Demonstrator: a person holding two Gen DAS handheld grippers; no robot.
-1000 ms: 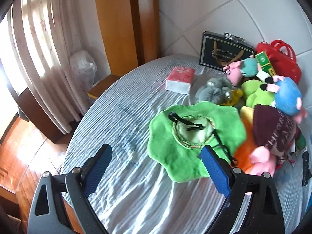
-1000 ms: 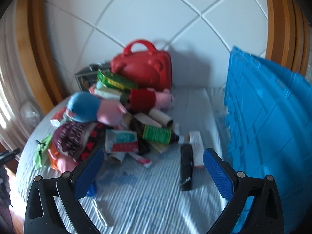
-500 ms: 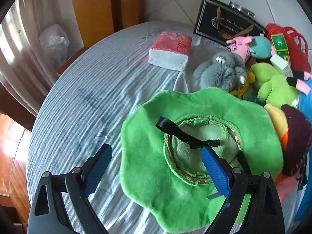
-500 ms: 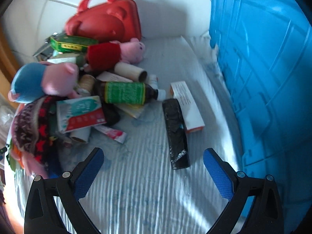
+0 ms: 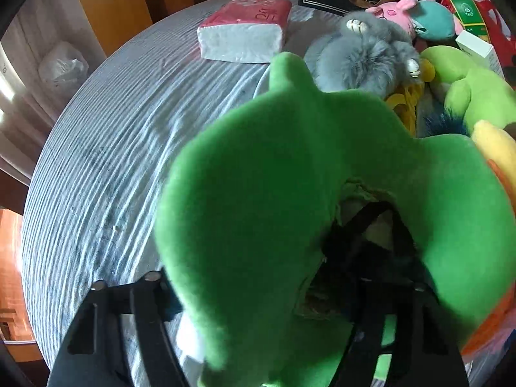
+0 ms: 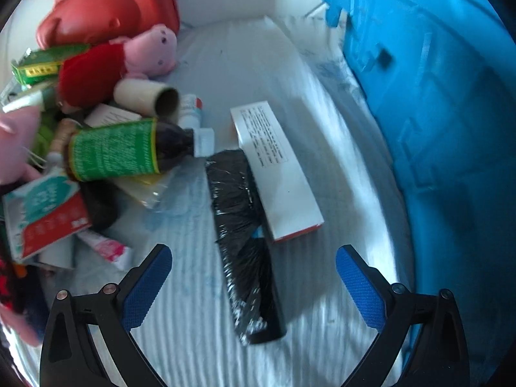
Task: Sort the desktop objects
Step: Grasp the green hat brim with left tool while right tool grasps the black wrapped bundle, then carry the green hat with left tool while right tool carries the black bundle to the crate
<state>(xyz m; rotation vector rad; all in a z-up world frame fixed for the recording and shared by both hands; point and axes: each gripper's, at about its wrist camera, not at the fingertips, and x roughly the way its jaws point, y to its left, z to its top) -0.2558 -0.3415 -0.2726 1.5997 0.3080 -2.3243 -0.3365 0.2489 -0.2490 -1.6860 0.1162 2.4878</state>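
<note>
Ribbed blue plastic bin (image 6: 451, 129) flanks my striped-cloth bench (image 6: 200, 338). My left claw (image 5: 258, 306), jaws just closing, clenches the fleecy green hat (image 5: 264, 193), now bunched and lifted rather than flat. My right claw (image 6: 254, 277) gapes, released, straddling the crinkly black packet (image 6: 242, 225) it has dropped toward.

Left hand-held gripper (image 5: 264, 303) pads buried under green hat (image 5: 258, 193). Blue crate (image 6: 435, 129) cut off at right. Pink plush (image 6: 16, 142) blurred.

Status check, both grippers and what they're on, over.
Left gripper has just been closing, bunching the green plush hat between its fingers. Right gripper open above the black wrapped package. White carton lies against it.
</note>
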